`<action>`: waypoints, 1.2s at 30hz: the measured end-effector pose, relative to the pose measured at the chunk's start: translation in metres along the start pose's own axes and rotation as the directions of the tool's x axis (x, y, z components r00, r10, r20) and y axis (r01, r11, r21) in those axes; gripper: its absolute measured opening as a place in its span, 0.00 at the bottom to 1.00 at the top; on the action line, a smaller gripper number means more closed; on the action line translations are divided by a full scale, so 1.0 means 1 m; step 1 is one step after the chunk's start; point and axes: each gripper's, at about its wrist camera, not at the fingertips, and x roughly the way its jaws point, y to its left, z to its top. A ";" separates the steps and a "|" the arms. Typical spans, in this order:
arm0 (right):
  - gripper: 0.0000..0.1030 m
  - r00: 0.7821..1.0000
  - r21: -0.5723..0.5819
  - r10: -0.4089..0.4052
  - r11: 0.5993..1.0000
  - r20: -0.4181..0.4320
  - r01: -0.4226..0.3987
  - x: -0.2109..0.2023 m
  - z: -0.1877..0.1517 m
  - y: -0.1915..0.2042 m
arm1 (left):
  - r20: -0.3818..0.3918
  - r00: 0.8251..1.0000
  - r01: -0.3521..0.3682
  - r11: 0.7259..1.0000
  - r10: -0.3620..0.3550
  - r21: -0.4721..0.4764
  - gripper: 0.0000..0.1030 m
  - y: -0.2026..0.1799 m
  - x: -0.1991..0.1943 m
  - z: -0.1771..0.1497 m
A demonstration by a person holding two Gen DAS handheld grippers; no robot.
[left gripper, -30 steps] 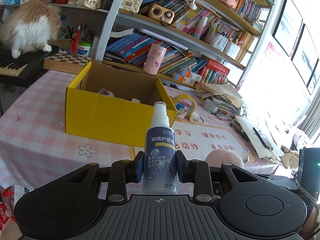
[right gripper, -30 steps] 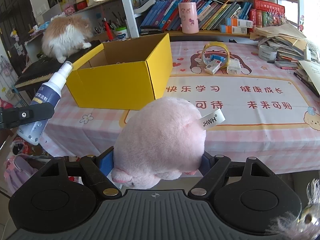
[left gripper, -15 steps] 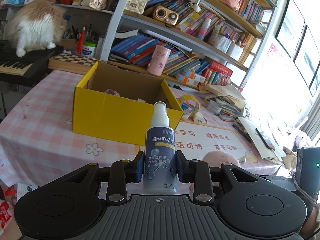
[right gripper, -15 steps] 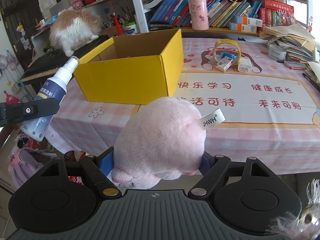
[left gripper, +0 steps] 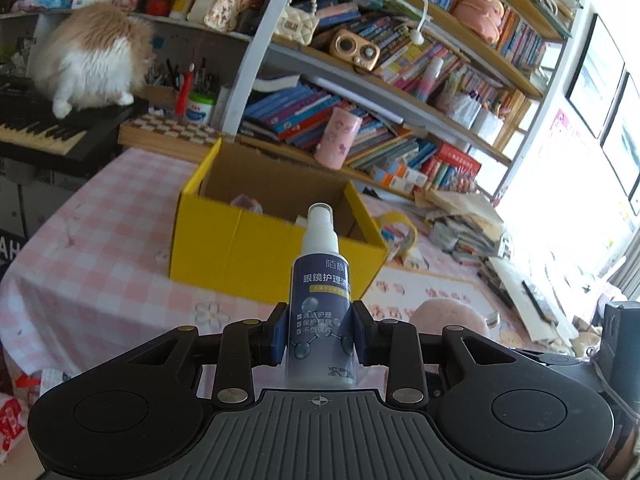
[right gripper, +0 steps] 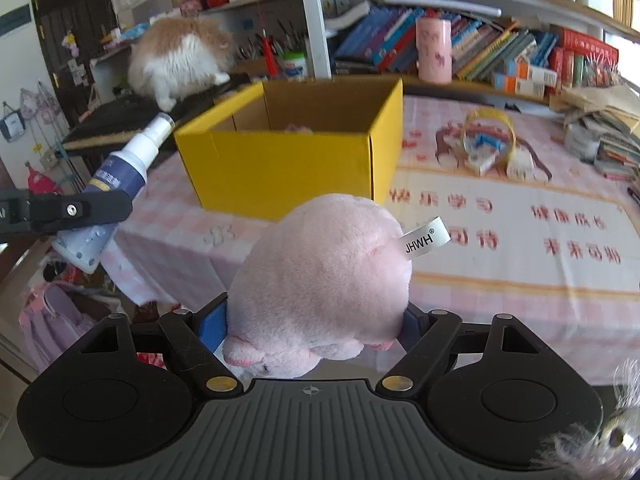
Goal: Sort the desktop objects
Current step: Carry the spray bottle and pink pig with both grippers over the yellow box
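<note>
The left gripper (left gripper: 319, 334) tilts slightly down, pinching an upright spray bottle (left gripper: 322, 304). The right gripper (right gripper: 316, 326) angles lower, clamping a pink plush toy (right gripper: 324, 288). Ahead of both, the yellow box (right gripper: 296, 168) stands open-topped past the table edge (right gripper: 500, 320).

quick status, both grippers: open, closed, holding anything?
Left gripper: closed on the spray bottle, held upright.
Right gripper: closed on the pink plush toy.
</note>
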 end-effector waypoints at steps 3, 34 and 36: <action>0.76 0.999 -0.018 0.002 1.000 0.047 -0.001 -0.003 0.016 0.001 | 0.023 1.000 0.017 1.000 -0.017 0.014 0.31 -0.003 0.004 0.012; 0.77 0.982 -0.361 0.150 0.927 0.116 -0.099 0.119 0.172 -0.026 | 0.061 0.993 -0.106 0.994 0.104 0.036 0.31 0.013 0.161 0.115; 0.77 0.984 -0.375 0.155 0.920 0.089 -0.111 0.132 0.173 -0.029 | 0.027 0.992 -0.124 0.992 0.123 0.037 0.31 0.015 0.174 0.113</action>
